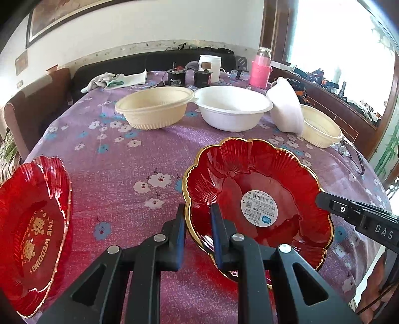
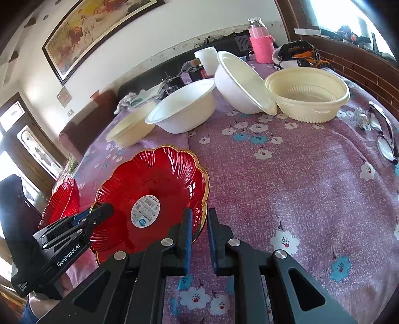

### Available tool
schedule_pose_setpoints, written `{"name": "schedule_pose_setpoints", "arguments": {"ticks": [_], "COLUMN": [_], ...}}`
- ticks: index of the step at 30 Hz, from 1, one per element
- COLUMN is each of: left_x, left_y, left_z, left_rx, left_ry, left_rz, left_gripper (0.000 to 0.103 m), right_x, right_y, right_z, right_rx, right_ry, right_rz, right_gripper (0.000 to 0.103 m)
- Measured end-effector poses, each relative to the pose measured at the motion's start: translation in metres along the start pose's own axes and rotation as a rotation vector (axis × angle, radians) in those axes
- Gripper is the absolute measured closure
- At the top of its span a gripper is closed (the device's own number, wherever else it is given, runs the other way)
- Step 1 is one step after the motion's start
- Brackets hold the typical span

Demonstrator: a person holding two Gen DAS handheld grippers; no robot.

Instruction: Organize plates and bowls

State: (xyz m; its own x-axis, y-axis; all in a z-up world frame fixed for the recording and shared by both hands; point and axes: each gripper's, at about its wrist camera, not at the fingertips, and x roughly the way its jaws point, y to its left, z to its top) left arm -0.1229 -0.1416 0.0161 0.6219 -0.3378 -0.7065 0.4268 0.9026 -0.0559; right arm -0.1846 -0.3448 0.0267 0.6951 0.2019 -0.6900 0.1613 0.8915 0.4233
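White wall point(image 1: 154, 22), framed painting point(image 2: 94, 27), bright window point(image 1: 336, 49)

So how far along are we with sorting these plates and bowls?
Barely started: nothing looks stacked yet. In hand: the left gripper and right gripper each straddle the rim of the stickered red plate; whether they are clamped is unclear. Left: the second red plate sits apart, and the bowls stand loose, a cream bowl, an upright white bowl, and a tilted white bowl leaning on another cream bowl.

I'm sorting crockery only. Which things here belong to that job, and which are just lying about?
Job: stickered red plate, wedding red plate, left cream bowl, right cream bowl, upright white bowl, tipped white bowl.
Lying about: glasses, pink bottle, gloves.
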Motion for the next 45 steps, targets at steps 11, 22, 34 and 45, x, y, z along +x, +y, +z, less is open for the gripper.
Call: {"name": "schedule_pose_setpoints", "arguments": {"ticks": [11,22,34,45], "left_x": [-0.020,-0.043,-0.085,-0.107], "left_y": [0.015,0.033,0.090,0.173], "left_z": [-0.002,-0.003,-0.008,-0.030], "left_rx": [-0.031,-0.065,-0.187,-0.355], "left_ry": [-0.030,-0.063,-0.128,-0.140], "left_rz": [0.015,0.028,0.081,0.172], "left_gripper": [0.085,0.085,0.076,0.075], "right_x": [-0.007,-0.013,-0.006,0.035], "right_y": [0.019,0.044,0.111,0.199], "right_z": [0.002,0.007,0.017,0.019], "right_rx": [-0.042,-0.090,-0.205,-0.328], "right_ry": [-0.011,-0.015,-0.003,0.059], "right_rz": [0.023,0.045,0.113,0.184], "right_gripper": [0.090,0.090,0.090,0.090]}}
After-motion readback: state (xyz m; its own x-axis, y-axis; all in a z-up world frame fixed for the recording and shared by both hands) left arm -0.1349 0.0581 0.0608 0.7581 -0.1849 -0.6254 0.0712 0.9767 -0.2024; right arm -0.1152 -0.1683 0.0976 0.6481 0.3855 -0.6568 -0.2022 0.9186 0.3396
